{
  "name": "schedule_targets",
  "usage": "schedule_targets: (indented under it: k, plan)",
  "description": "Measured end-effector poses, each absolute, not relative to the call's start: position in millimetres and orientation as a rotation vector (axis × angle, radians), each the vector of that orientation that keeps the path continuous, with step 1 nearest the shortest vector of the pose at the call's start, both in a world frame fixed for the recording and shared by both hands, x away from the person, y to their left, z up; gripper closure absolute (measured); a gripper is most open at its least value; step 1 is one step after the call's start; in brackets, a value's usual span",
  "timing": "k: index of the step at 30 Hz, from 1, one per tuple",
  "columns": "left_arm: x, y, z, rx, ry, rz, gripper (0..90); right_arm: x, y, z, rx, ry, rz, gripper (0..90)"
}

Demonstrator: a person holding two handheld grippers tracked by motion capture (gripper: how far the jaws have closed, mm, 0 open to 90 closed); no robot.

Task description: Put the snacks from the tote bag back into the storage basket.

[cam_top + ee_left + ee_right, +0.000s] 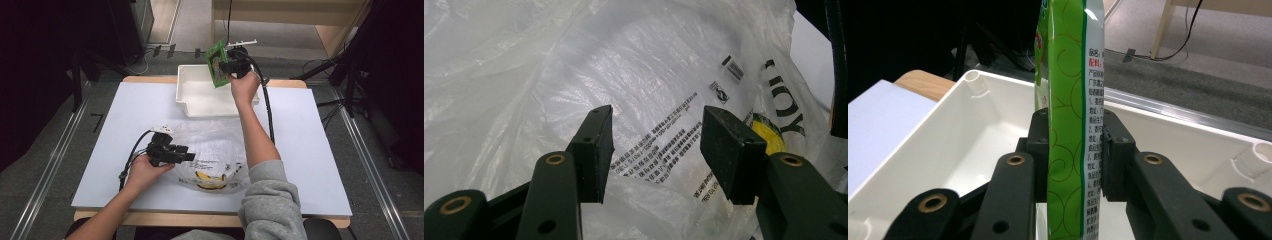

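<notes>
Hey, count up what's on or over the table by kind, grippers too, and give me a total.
Black two-jaw grippers: 2, the left gripper open over the bag, the right gripper clamped on the packet
Green printed snack packet: 1
White rectangular plastic bin: 1
Clear crinkled plastic bag with a yellow logo: 1
Total: 5

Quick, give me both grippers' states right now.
Left gripper: open, jaws apart over the plastic bag, gripping nothing.
Right gripper: shut on the green packet, above the white bin.
</notes>
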State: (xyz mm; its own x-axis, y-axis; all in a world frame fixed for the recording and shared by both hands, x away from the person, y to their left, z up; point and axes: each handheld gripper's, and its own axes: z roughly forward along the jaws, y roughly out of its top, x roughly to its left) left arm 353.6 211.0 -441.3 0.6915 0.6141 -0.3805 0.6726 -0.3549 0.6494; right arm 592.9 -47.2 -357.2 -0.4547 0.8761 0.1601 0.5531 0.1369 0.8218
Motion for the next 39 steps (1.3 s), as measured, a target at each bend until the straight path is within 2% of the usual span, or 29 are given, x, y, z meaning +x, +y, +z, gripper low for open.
schedule_targets:
  k: [16, 39]
  plan:
    - [355.0, 209.2, -442.1, 2.069, 0.974, -0.106, 48.7, 609.8, -20.9, -381.2, 1.4, 2.007, 1.214, 73.6]
    - [355.5, 207.2, -442.7, 2.078, 0.974, -0.105, 48.7, 611.7, -21.5, -408.1, 1.423, 2.072, 1.219, 73.0]
